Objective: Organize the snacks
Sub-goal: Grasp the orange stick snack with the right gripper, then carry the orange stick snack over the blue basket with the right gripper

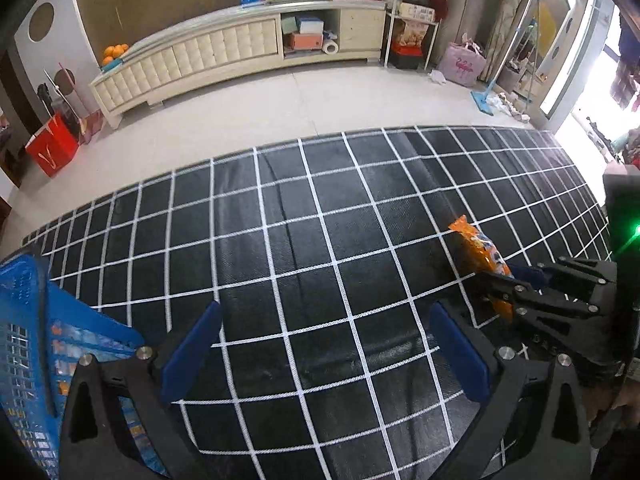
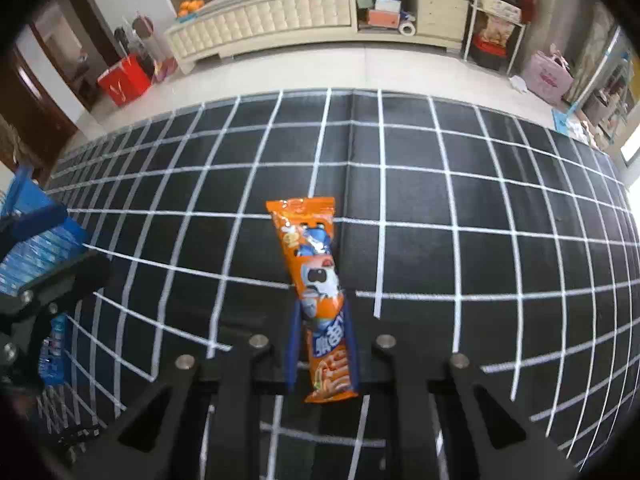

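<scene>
**Left wrist view: basket waits at far left while my right gripper carries the snack**

Starting at the left edge, the blue basket [image 1: 36, 344] sits on the checked cloth [image 1: 304, 248], low in the left wrist view and just beside my left gripper [image 1: 324, 352]. Through its mesh wall I can make out what look like packets already inside, so I judge this is where the snacks are meant to go. Keeping the left gripper next to it makes sense to me: it is close enough to steady the basket if needed.

That left gripper has its blue pads spread wide apart, with nothing but cloth between them.

Moving right, the cloth between the two tools is bare. Then comes my right gripper [image 2: 322, 344], its fingers pressed in on the lower half of the orange snack [image 2: 316, 280]. The packet sticks out forward between the blue pads [image 2: 294, 336], long axis in line with the fingers, its top end free over the cloth. Gripped low like this, the free end can go into the basket first.

In the right wrist view the basket shows at far left, well apart from the snack. I judge the next step is a carry leftward across the cloth; the slick wrapper could slip or swing on the way.
</scene>
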`<state>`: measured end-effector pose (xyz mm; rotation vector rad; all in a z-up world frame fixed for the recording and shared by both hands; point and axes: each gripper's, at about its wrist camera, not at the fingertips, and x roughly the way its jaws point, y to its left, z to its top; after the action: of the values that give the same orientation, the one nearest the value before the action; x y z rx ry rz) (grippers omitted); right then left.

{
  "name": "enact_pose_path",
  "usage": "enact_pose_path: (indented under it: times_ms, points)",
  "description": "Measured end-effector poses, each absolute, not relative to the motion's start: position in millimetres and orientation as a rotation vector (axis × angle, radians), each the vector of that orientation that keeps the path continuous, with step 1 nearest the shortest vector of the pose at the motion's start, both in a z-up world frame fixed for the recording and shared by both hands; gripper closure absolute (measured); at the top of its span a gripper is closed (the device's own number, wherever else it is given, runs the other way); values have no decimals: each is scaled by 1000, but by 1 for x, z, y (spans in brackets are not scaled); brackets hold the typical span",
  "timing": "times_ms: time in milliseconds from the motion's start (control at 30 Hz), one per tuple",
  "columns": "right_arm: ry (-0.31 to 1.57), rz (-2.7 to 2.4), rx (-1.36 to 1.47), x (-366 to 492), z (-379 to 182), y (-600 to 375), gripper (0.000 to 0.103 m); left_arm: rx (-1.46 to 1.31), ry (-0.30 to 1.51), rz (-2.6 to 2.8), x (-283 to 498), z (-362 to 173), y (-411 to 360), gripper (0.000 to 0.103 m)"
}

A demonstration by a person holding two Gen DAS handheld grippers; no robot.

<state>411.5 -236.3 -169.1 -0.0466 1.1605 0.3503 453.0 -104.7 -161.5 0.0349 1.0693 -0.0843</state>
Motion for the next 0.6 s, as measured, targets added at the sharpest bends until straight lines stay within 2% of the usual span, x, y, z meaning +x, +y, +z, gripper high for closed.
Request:
enact_pose_path:
  times_ms: [600]
  points:
    - [995,399,25,320,-39,-216,80,7,918,-129,349,-62,-82,1]
